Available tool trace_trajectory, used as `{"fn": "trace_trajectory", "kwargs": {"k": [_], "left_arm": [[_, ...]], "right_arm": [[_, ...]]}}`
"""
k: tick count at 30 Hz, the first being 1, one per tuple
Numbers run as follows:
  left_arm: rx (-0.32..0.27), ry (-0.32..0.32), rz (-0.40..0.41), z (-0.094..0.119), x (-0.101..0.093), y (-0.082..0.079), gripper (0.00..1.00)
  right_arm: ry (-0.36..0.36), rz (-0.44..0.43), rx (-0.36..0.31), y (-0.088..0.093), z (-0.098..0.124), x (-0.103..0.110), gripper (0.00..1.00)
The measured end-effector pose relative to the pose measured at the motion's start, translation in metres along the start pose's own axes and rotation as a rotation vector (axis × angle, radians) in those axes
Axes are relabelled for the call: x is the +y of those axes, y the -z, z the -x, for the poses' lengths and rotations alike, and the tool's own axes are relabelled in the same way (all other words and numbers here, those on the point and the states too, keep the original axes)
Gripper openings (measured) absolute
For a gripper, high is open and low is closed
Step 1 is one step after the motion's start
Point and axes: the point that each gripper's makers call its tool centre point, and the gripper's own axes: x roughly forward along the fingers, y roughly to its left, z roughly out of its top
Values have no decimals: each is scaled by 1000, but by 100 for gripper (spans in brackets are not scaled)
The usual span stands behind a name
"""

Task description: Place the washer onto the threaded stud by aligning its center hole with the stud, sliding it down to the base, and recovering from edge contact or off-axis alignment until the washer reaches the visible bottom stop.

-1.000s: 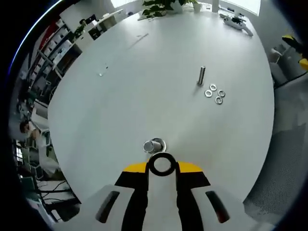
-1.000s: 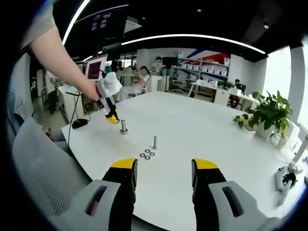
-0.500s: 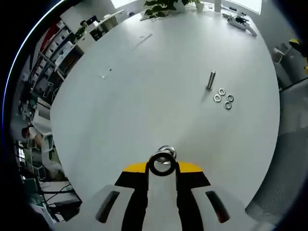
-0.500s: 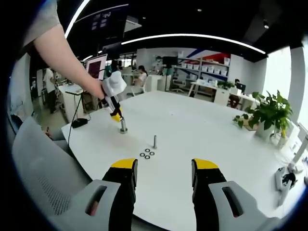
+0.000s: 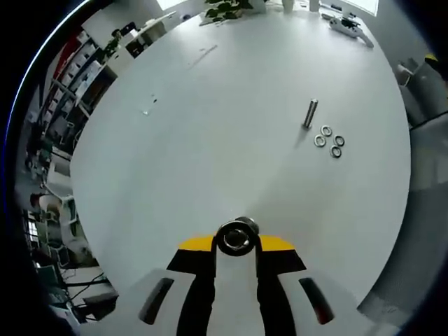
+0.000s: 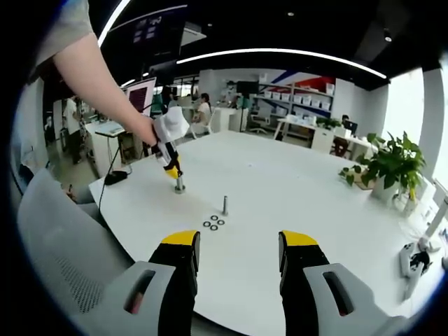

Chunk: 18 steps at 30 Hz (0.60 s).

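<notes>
Where washer (image 5: 236,238) lies flat, stud (image 5: 243,225) beneath

**Left gripper over the near stud**

The right gripper (image 6: 238,259) hangs above the white table (image 6: 280,182), jaws apart with nothing between them. Across the table a hand (image 6: 143,129) holds the left gripper (image 6: 173,170) tip-down just over a stud (image 6: 180,186). A second stud (image 6: 225,205) stands apart, three washers (image 6: 214,224) beside it. A plant (image 6: 392,168) sits at the right.
</notes>
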Motion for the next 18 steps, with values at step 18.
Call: {"fn": "trace_trajectory", "kwargs": {"k": [18], "left_arm": [[32,-6,-6,-6,1,1,20]], "right_arm": [[-4,0,0,0,0,1,47]]}}
